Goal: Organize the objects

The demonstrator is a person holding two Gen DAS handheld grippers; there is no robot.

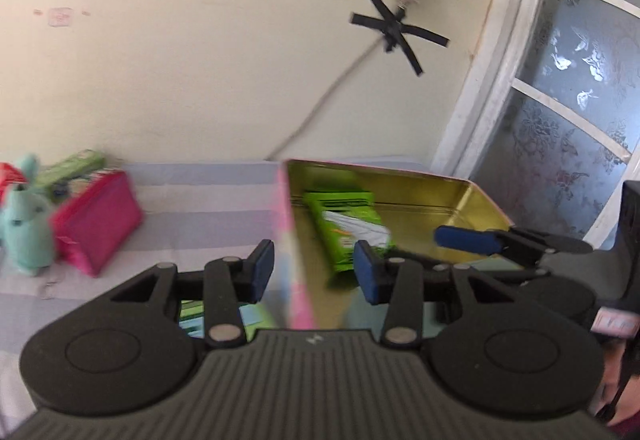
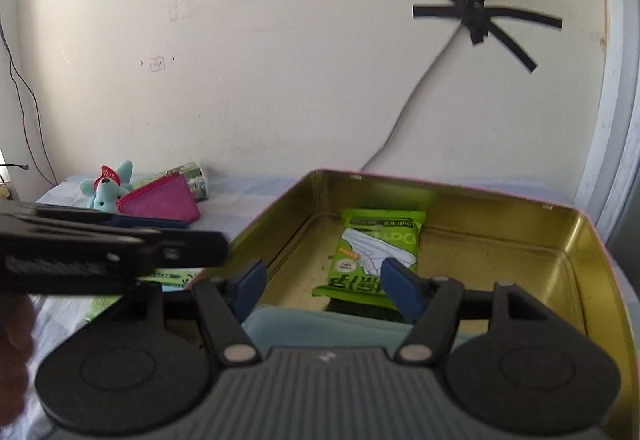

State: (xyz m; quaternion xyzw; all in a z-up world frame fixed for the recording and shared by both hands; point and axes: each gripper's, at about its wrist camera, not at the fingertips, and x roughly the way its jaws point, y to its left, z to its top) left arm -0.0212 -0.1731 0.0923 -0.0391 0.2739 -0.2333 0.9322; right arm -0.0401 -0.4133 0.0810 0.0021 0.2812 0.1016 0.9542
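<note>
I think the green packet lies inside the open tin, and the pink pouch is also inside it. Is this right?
Not quite. The green packet is in the tin, but the pink pouch lies outside it, beside the plush toy, as the right wrist view shows.

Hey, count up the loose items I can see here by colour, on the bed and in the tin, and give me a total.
Green packets: 3, one in the tin, one behind the pouch, one beside the tin
Pink pouch: 1
Teal plush toy: 1
Total: 5
</note>
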